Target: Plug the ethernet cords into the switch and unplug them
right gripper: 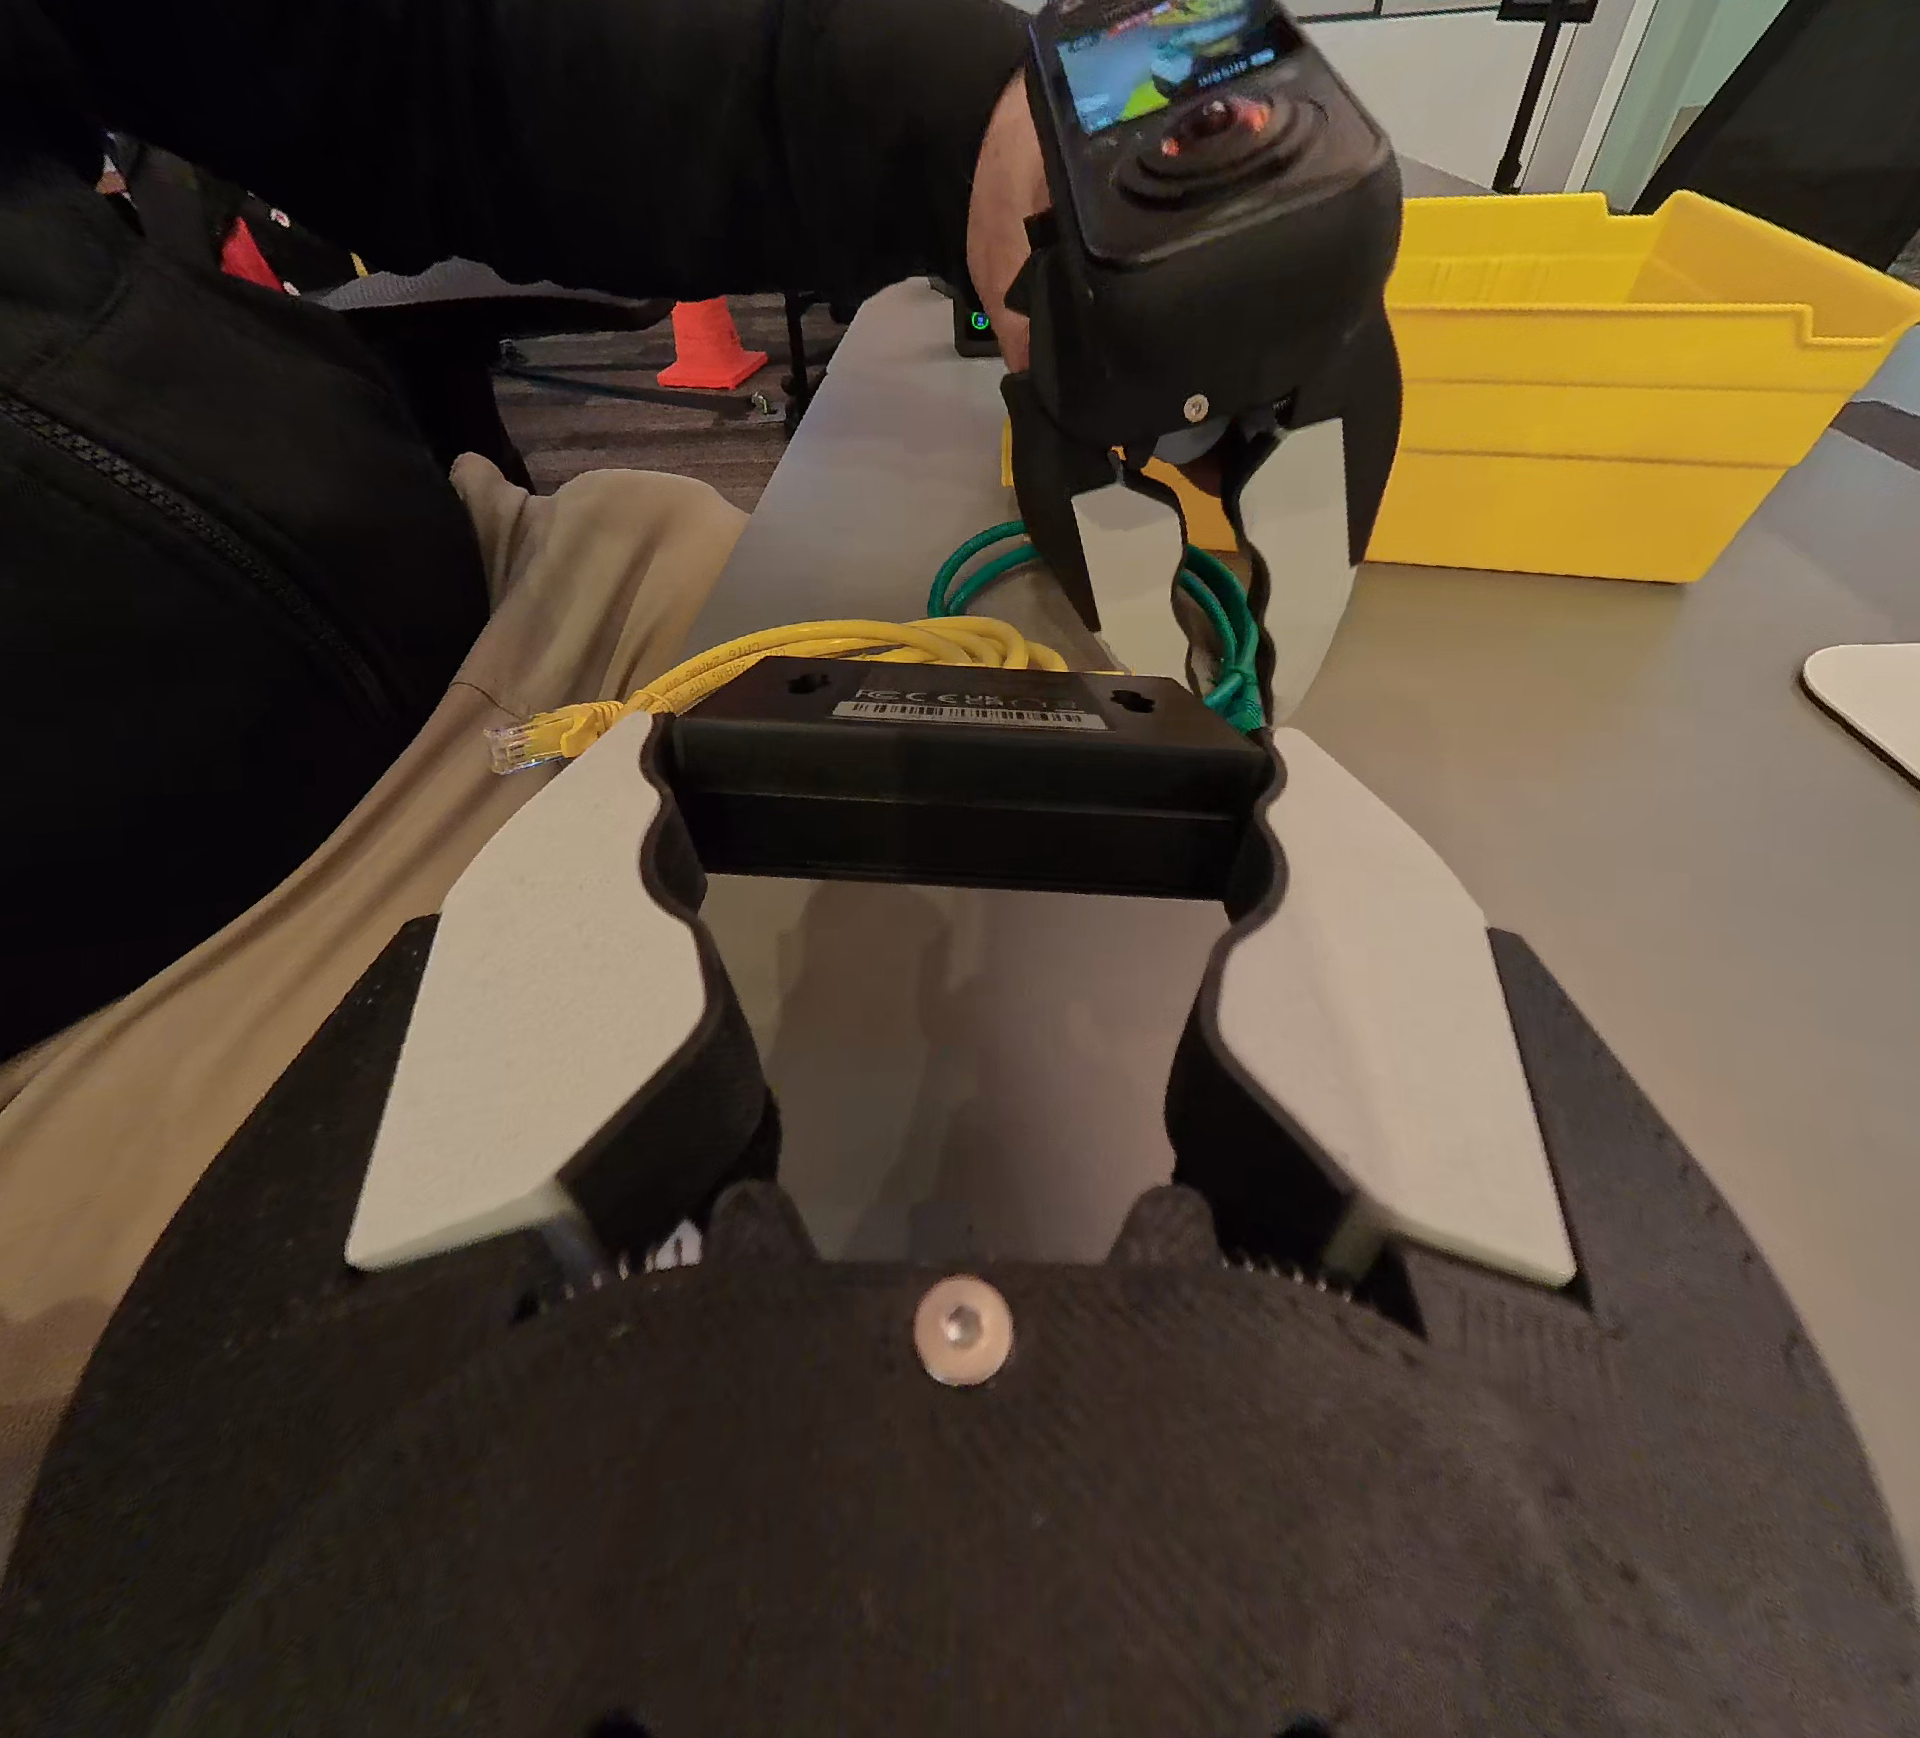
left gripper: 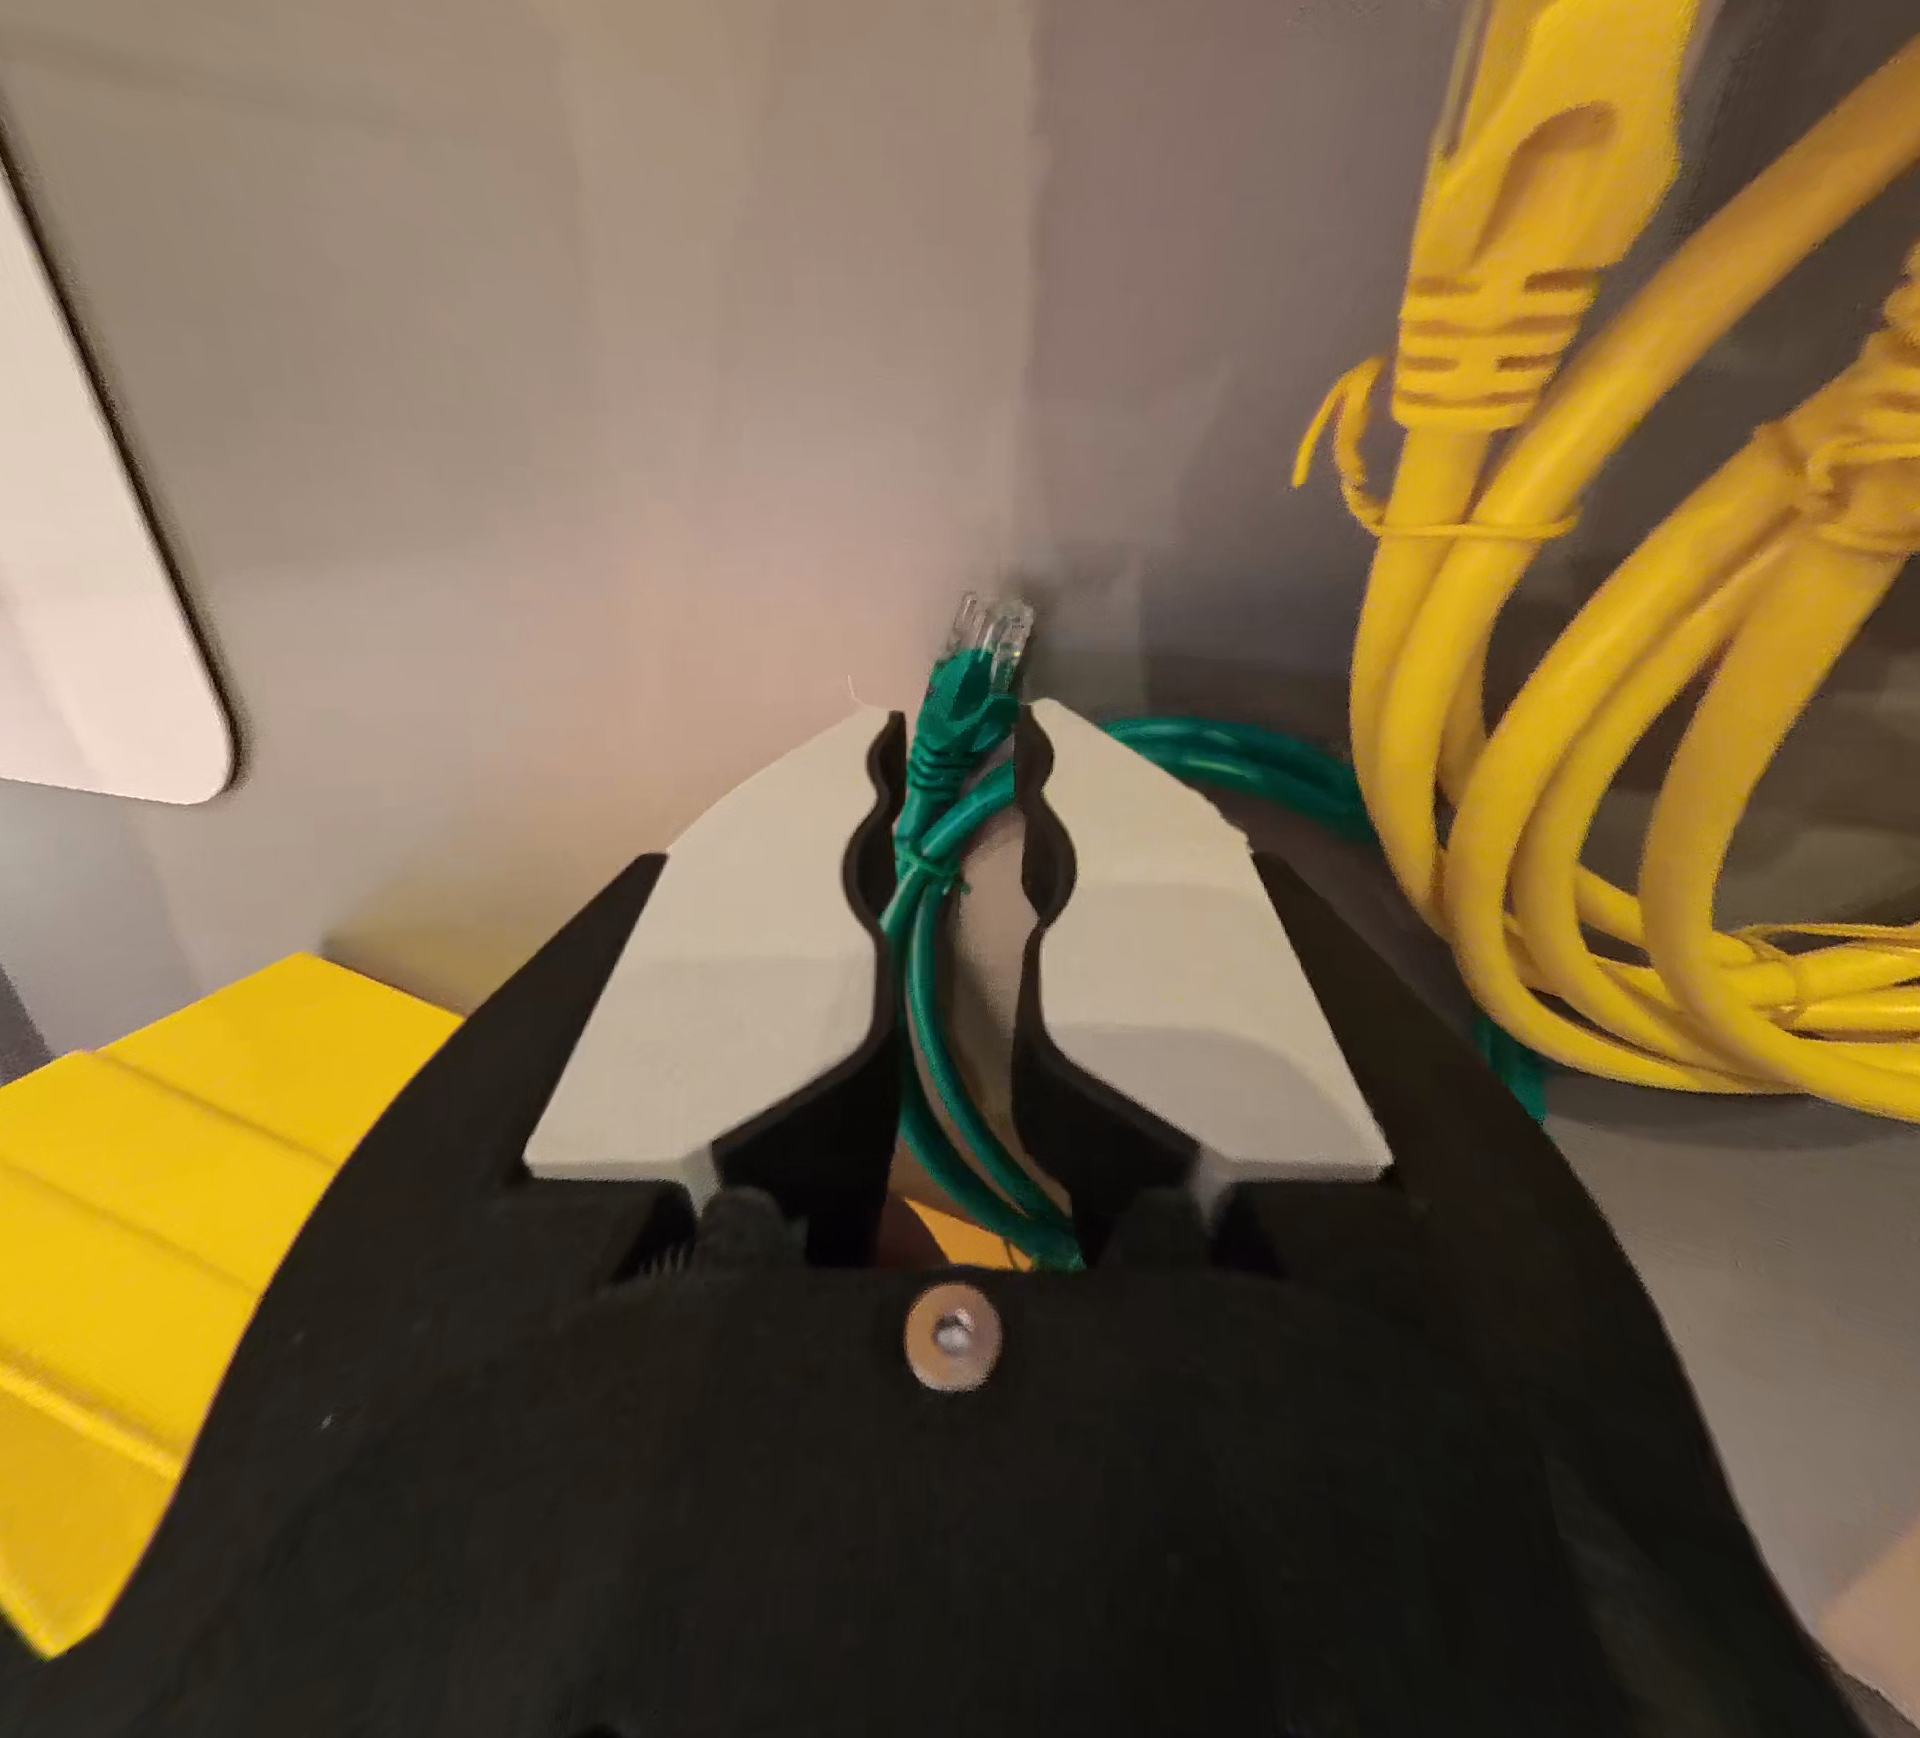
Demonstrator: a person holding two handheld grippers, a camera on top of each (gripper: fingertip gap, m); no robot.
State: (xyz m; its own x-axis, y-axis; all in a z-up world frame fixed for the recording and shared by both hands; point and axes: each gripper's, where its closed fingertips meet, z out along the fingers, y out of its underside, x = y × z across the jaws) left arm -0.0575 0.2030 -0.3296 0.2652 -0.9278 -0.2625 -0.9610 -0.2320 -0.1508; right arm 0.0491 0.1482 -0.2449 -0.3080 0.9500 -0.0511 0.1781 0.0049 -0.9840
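Switch (right gripper: 961, 779) clamped in right tool (right gripper: 961, 815), left tool (left gripper: 961, 753) pointing down, gripping green cord (left gripper: 961, 722).

Yellow bin (right gripper: 1579, 400) on grey table (right gripper: 1558, 857); orange cone (right gripper: 712, 343) beyond.

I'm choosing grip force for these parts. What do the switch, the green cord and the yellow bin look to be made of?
Switch: matte black casing, hard-edged; plastic or painted metal, can't tell.
Green cord: flexible glossy jacket, likely PVC or rubber; clear hard plastic plug at the tip.
Yellow bin: rigid moulded plastic, smooth, slightly shiny, with stepped ridges.
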